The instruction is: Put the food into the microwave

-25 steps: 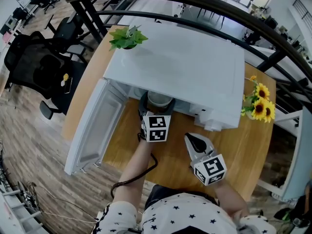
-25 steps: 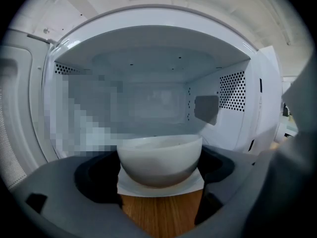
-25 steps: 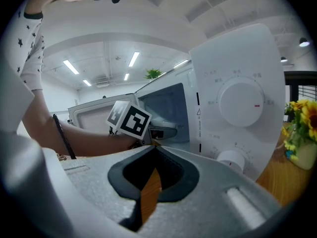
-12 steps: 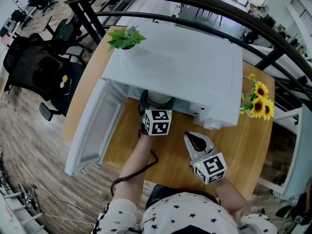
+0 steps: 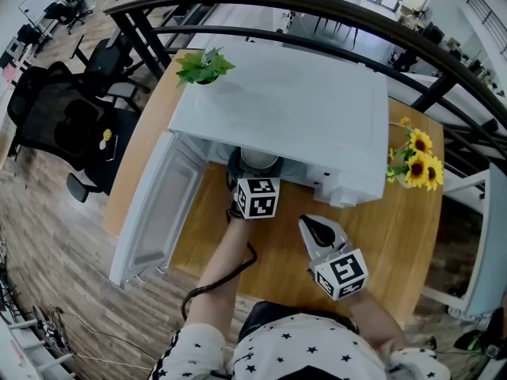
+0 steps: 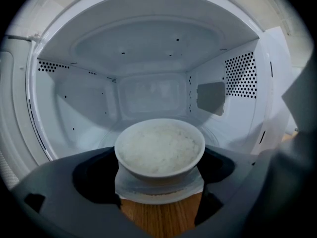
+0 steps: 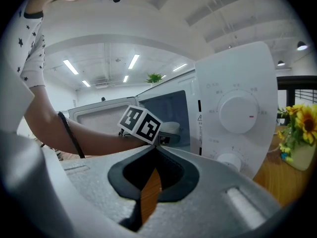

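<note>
Forward by a little is all that has changed: against the frame a second back, the left gripper (image 5: 257, 172) sits slightly nearer the mouth of the microwave (image 5: 293, 109), and over the last half second it has hardly shifted at all. Its jaws are closed on the bowl of rice (image 6: 159, 148), one on each side, and the bowl looks level. In the left gripper view the bowl fills the lower middle with the white cavity behind it. Bare wood of the table (image 5: 396, 236) shows beneath, so I judge it to be at the threshold, not yet inside.

The door (image 5: 154, 204) hangs wide open at the left of the head view. The right gripper (image 5: 313, 228) waits at lower centre, well apart from the bowl. Its tips are pressed together on nothing (only a sliver of wood shows behind them).

To finish this step well, the bowl should stay flat and travel straight in, clearing the front lip. It should then be lowered at about the middle of the cavity floor (image 6: 94, 138) until it rests there by itself. Only then should the jaws part and the gripper draw straight back, keeping off the perforated side walls.
</note>
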A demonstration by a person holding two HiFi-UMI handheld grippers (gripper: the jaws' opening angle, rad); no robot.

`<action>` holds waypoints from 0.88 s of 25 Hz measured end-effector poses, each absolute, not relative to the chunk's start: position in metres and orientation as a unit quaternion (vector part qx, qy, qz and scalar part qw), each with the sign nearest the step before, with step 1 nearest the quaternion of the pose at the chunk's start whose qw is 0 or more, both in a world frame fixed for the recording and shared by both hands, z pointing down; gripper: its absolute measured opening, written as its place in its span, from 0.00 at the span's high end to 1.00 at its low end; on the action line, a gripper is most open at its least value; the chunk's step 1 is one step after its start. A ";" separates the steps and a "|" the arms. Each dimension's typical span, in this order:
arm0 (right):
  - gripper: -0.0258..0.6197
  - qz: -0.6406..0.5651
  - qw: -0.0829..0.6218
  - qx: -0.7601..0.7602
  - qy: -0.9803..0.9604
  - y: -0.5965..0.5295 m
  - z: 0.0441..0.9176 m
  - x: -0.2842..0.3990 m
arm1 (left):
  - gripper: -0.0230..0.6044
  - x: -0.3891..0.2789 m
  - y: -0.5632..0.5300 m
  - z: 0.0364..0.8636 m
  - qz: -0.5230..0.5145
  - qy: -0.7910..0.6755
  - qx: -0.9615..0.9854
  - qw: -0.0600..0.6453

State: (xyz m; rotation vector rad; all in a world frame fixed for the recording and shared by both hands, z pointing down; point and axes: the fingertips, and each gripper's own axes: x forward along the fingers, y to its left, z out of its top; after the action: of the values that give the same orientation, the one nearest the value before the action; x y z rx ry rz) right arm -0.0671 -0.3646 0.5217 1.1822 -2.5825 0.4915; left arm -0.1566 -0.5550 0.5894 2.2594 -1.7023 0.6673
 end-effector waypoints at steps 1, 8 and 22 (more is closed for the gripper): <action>0.95 0.169 0.129 0.408 -0.888 -0.363 0.521 -0.066 | 0.22 -0.157 -0.554 0.589 0.228 -0.583 0.771 0.120; 0.95 0.161 0.126 0.417 -0.885 -0.343 0.516 -0.058 | 0.22 -0.156 -0.529 0.585 0.227 -0.580 0.772 0.127; 0.95 0.130 0.112 0.421 -0.890 -0.268 0.491 -0.053 | 0.22 -0.159 -0.424 0.548 0.188 -0.593 0.771 0.133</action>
State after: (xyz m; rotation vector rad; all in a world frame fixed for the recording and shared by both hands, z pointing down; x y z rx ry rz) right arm -0.0531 -0.2679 0.4911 1.2372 -2.6137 0.3822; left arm -0.1591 -0.4235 0.5479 2.2369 -1.7199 0.5451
